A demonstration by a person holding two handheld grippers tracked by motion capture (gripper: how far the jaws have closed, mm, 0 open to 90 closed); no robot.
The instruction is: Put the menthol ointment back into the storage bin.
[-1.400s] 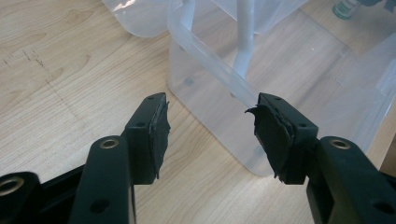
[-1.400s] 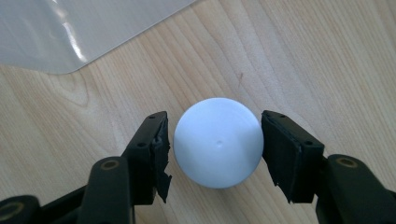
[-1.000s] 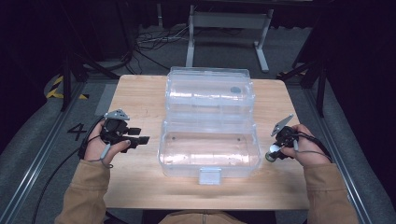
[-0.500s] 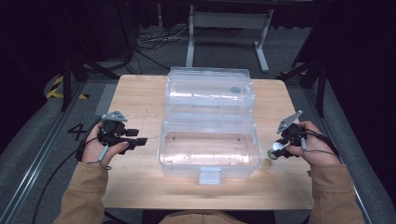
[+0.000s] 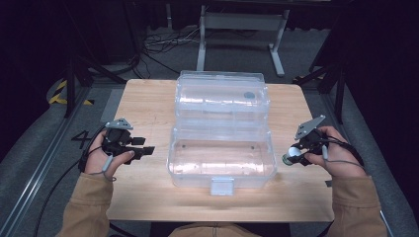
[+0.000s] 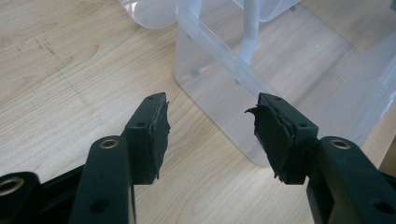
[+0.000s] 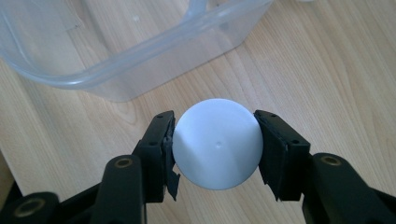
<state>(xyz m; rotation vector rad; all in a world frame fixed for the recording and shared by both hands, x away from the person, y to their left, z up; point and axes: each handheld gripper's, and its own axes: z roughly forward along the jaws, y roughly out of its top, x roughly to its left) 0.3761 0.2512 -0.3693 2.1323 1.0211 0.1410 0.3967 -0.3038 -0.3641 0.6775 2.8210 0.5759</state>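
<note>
A clear plastic box (image 5: 174, 165) stands open mid-table, its lid (image 5: 222, 96) folded back behind it and a latch (image 5: 222, 186) at its front. My right gripper (image 5: 292, 157) is just right of the box and held off the table. It is shut on a round white-faced object (image 7: 217, 144), which looks like a small disc with a dark rim (image 5: 288, 159). My left gripper (image 5: 145, 144) is left of the box, open, with nothing between its pads (image 6: 156, 133). Its jaws point at the box's near left corner (image 6: 219, 107).
The wooden table (image 5: 148, 103) has bare strips left and right of the box. A dark round spot (image 5: 249, 95) shows on the lid. Beyond the table are a metal stand (image 5: 242, 29) and floor cables (image 5: 158, 44).
My right hand has risen and shifted slightly right, still gripping the round object. The left hand and the box have stayed put.
</note>
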